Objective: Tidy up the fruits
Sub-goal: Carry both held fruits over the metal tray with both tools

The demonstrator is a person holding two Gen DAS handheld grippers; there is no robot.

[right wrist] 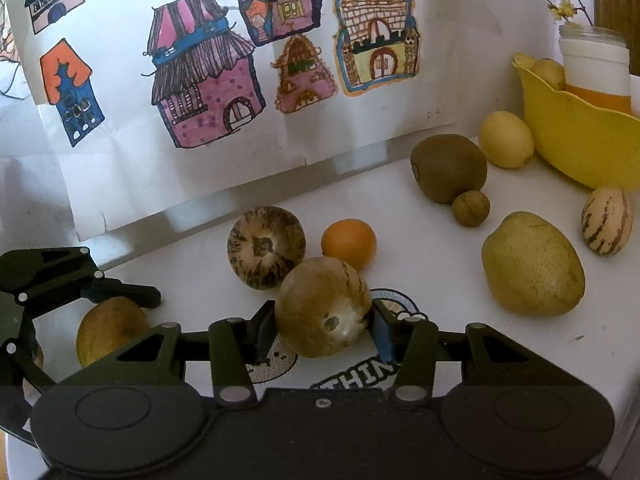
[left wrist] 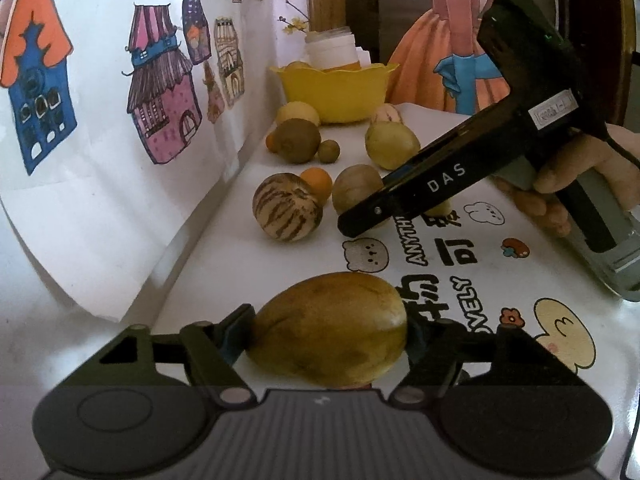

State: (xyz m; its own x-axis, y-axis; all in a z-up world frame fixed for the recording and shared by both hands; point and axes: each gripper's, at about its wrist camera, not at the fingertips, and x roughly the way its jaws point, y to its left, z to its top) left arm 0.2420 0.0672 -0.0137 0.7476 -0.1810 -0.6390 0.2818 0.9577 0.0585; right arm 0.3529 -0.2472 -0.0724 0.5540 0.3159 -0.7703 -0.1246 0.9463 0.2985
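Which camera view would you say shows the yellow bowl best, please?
The left wrist view: the yellow bowl shows whole, rim to base, behind the fruit. In the right wrist view, the bowl is cut off at the frame's right edge.

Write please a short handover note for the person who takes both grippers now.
Left gripper: jaws closed on the large yellow-brown fruit.
Right gripper: jaws closed on the round brownish fruit.
Done: one fruit shows in the yellow bowl.
Left: kiwi, orange, green pear and other fruits lie loose on the white table.
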